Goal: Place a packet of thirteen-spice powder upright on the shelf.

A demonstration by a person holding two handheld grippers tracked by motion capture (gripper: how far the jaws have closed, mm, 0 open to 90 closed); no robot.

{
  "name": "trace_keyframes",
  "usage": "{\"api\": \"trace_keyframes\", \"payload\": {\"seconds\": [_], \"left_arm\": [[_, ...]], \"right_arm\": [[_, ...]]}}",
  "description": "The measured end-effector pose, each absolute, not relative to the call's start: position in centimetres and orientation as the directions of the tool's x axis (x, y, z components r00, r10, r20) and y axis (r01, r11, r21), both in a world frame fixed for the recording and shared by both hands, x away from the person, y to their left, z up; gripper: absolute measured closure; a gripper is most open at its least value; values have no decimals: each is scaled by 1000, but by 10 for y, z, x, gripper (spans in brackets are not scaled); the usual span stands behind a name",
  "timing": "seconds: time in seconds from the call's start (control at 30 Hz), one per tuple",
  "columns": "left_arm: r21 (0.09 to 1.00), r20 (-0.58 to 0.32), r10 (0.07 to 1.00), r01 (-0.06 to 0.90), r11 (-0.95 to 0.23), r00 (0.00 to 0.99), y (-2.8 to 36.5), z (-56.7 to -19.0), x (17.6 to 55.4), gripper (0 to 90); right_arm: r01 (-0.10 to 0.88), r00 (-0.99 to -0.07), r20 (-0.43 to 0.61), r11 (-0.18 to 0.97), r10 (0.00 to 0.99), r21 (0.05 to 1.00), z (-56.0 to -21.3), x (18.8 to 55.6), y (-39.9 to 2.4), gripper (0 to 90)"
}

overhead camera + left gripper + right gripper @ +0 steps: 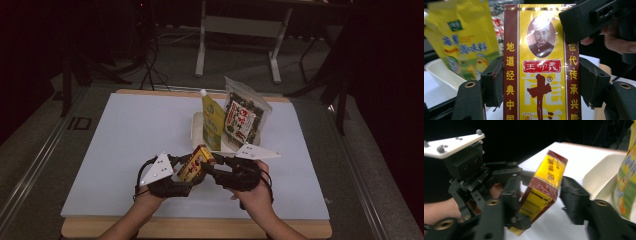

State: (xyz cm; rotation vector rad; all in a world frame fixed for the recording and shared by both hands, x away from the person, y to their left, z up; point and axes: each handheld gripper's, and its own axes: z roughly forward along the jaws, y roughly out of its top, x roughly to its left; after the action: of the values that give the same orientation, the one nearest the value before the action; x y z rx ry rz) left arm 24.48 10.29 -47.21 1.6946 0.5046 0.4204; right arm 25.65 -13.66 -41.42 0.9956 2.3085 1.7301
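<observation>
A yellow-and-dark-red carton [196, 162] with Chinese print is held tilted above the front middle of the table, between both grippers. My left gripper [191, 175] is shut on it; in the left gripper view both jaws press the sides of the carton [541, 65]. My right gripper [209, 167] comes in from the right. In the right gripper view its jaws stand either side of the carton [544, 185]: the left jaw is close against it and the right jaw is a little apart.
A white tray [197, 125] behind the grippers holds an upright yellow spouted pouch [212, 120] and a seaweed snack bag [245, 117]. The white board [125, 150] covers the table. A metal frame [240, 30] stands on the floor beyond.
</observation>
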Motion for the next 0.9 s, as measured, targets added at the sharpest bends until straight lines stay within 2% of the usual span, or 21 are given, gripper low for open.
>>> {"api": "trace_keyframes", "payload": {"seconds": [0.1,0.27,0.43,0.57,0.7,0.77,0.9], "left_arm": [[985,7,557,92,-149,830,103,-472,244,316],[975,22,594,113,-190,804,97,-472,243,296],[972,18,604,129,-199,797,97,-472,244,261],[968,35,633,132,-215,774,98,-469,245,161],[966,17,659,157,-204,752,103,-468,246,132],[963,17,671,168,-210,741,105,-468,246,90],[964,28,691,165,-211,722,112,-469,245,71]], "right_arm": [[500,-756,369,112,541,859,-414,258,-135,581],[520,-731,383,98,564,849,-413,254,-131,657],[510,-720,346,120,602,852,-412,254,-125,677],[491,-722,319,130,614,861,-410,255,-122,677],[459,-722,282,132,632,878,-407,255,-120,677],[445,-717,268,127,644,886,-405,256,-119,678],[414,-703,229,124,674,902,-401,260,-117,678]]}}
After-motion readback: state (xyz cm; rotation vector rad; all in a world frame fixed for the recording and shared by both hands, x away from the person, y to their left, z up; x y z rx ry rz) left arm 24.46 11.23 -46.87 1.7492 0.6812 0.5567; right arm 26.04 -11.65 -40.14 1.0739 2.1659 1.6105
